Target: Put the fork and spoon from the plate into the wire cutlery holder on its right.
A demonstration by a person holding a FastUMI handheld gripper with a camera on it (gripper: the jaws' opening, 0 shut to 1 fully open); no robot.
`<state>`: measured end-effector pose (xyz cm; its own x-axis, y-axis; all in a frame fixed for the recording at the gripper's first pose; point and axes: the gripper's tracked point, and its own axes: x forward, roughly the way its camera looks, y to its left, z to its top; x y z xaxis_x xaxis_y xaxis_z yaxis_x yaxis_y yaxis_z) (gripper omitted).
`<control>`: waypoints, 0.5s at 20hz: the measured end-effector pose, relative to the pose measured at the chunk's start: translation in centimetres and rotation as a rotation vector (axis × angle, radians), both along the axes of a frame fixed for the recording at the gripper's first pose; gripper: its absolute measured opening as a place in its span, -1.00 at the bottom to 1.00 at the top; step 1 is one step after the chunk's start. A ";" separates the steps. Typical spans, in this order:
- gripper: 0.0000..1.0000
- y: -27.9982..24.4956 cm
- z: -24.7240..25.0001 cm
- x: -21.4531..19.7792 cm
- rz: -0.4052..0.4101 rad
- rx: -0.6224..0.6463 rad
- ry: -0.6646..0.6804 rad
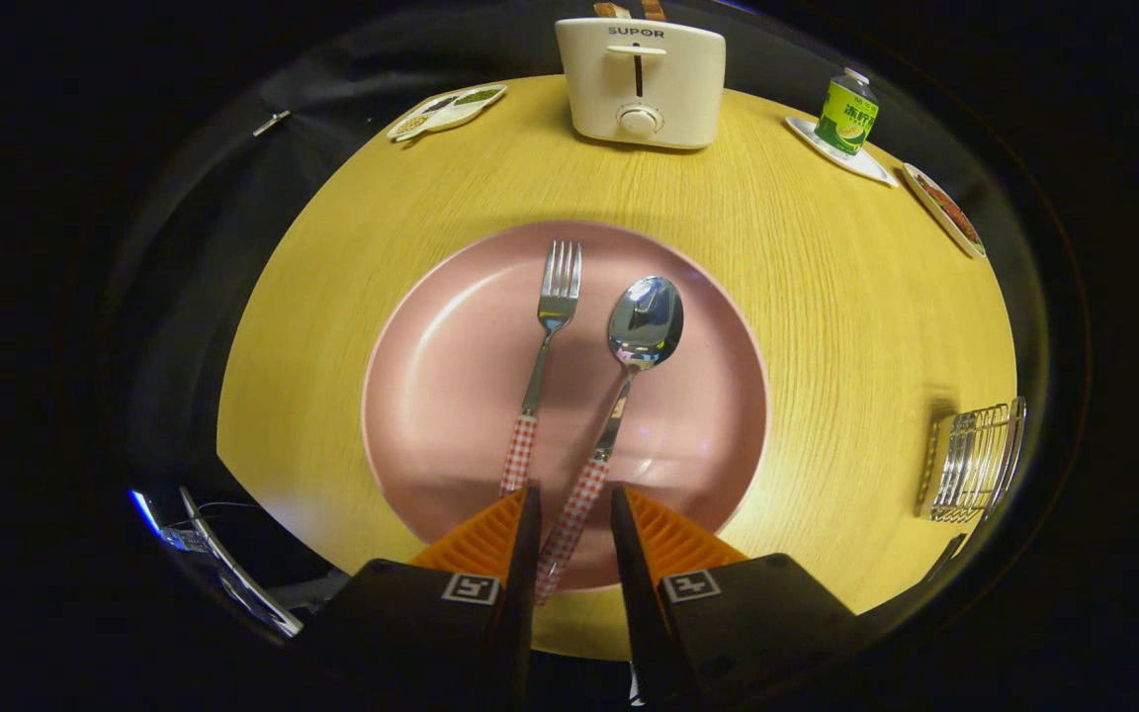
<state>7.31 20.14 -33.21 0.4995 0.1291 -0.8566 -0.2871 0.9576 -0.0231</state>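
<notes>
The gripper [572, 514] is hovering part-open, its fingers straddling the spoon [629, 376]'s checked handle without pressing it. Fork [542, 366] is lying left on the pink plate [431, 396]; the wire cutlery holder [975, 460] is standing right. Light, stiff, slippery steel; the handle looks the best hold.

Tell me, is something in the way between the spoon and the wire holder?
Nothing visible. The steel spoon with checked handle lies on the pink round plate, its handle between the open gripper fingers. Bare yellow table leads to the wire cutlery holder.
</notes>
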 end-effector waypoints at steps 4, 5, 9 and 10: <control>-0.48 -0.7 0.0 0.2 -0.030 0.030 0.020; -0.61 -0.4 0.2 0.2 -0.033 0.059 0.036; -0.74 -0.4 0.6 -0.6 0.004 0.136 0.066; -0.80 -0.6 1.0 -0.9 0.014 0.144 0.063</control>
